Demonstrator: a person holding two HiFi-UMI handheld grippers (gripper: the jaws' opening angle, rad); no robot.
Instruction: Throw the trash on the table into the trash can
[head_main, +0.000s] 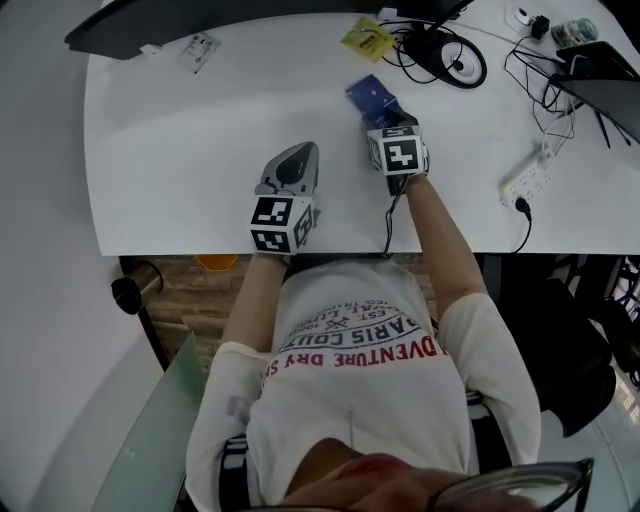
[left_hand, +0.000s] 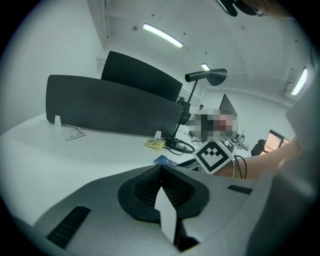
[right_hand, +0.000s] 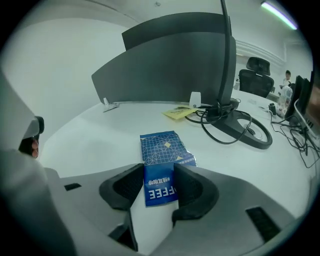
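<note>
Blue packet (right_hand: 165, 159) laid flat on the table (head_main: 190, 150), straddled by the right gripper (right_hand: 159, 171).

The packet was seen near the table's middle, print upward; its near end was set between the right gripper's jaws, which were spread apart, one at each long edge, the packet flat and uncrumpled between them; the left gripper (head_main: 304, 152) was seen clenched, jaws together with nothing in them, low over the table to the packet's left and nearer the front edge; a yellow packet (head_main: 368, 38) was seen further back, just beside a coiled cable (head_main: 447, 56); a power strip (head_main: 527, 182) was seen towards the right edge.
</note>
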